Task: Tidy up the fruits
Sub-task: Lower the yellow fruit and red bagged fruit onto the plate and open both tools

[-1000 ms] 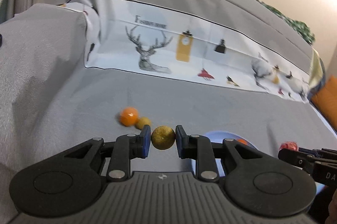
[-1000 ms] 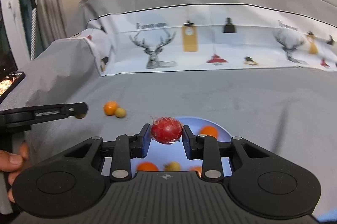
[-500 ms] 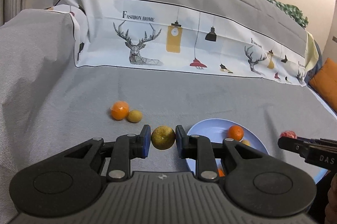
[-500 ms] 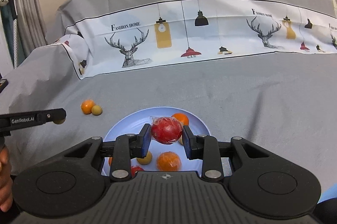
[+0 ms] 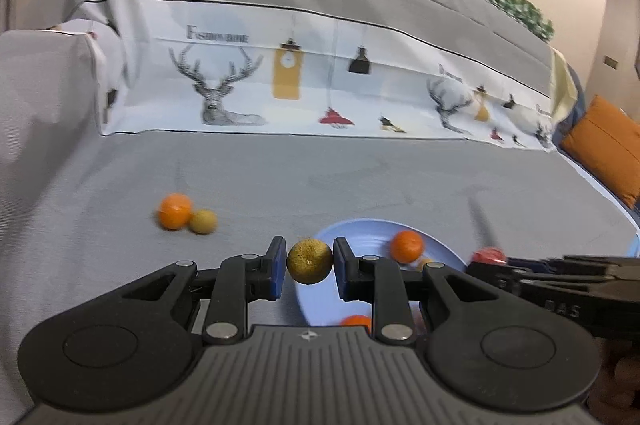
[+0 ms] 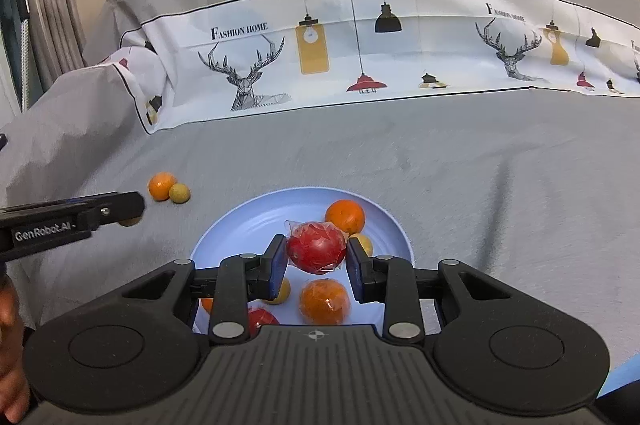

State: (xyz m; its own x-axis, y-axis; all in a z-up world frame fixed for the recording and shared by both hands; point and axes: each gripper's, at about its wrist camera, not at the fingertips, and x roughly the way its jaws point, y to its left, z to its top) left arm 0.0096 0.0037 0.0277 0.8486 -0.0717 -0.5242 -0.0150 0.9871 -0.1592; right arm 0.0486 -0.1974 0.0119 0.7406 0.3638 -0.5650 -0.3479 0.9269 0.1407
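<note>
My left gripper is shut on a brownish-yellow round fruit, held over the left rim of the light blue plate. My right gripper is shut on a red plastic-wrapped fruit, held above the middle of the plate. The plate holds several fruits, among them an orange, a wrapped orange and a small yellow one. An orange and a small yellow fruit lie together on the grey cover left of the plate.
The plate sits on a sofa seat under a grey cover. A white printed cloth with deer and lamps runs along the backrest. An orange cushion lies at the far right. The left armrest rises at left.
Both grippers have moved towards and over the plate, each holding its fruit. The left gripper has shifted right to the plate's rim; the right one sits lower over the plate.
</note>
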